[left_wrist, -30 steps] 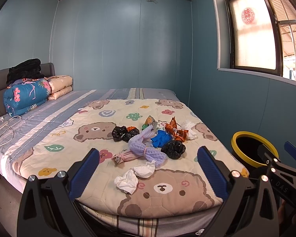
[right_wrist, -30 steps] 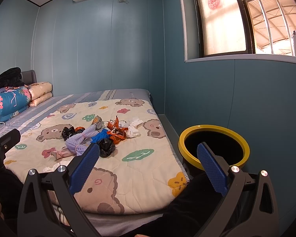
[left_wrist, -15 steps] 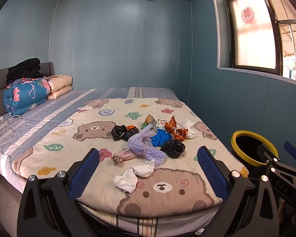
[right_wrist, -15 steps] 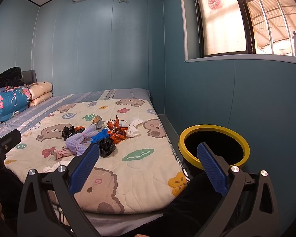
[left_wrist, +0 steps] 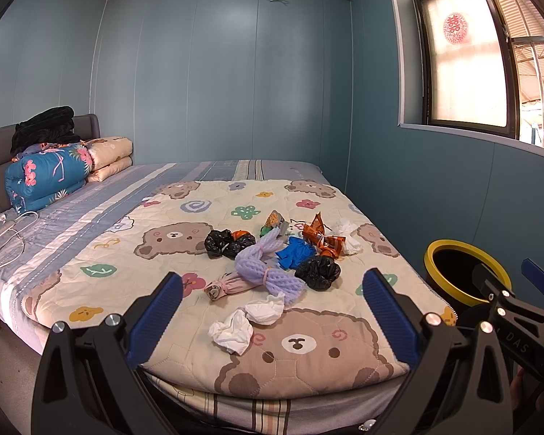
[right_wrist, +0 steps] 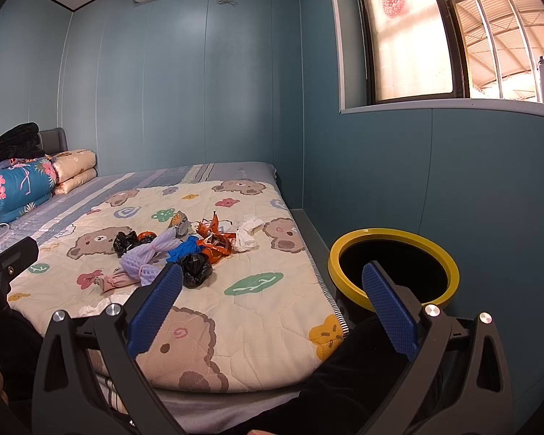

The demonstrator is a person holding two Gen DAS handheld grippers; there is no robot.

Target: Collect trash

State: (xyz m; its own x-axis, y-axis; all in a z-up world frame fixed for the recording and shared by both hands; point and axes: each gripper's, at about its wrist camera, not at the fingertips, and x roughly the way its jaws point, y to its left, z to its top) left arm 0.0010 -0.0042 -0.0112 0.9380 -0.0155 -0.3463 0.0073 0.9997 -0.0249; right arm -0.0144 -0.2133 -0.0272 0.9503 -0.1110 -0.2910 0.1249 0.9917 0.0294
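Left wrist view: left gripper (left_wrist: pixel 272 320) with jaws spread wide and nothing between them, held above the near edge of the bear-print quilt (left_wrist: pixel 101 253). Two crumpled white tissues (left_wrist: pixel 248 320) lie closest to it. Beyond them the trash sits in a loose cluster: pink wad (left_wrist: pixel 224 286), lavender foam net (left_wrist: pixel 266 270), black bag (left_wrist: pixel 317 272), blue wrapper (left_wrist: pixel 294 255), orange wrapper (left_wrist: pixel 322 239), a second black bag (left_wrist: pixel 223 243) and another white tissue (left_wrist: pixel 347 235). A yellow-rimmed bin (left_wrist: pixel 433 253) stands on the floor beside the bed, apart from the cluster.

Right wrist view: right gripper (right_wrist: pixel 272 311), jaws likewise wide apart and empty, hanging between the quilt corner and the bin (right_wrist: pixel 393 233).
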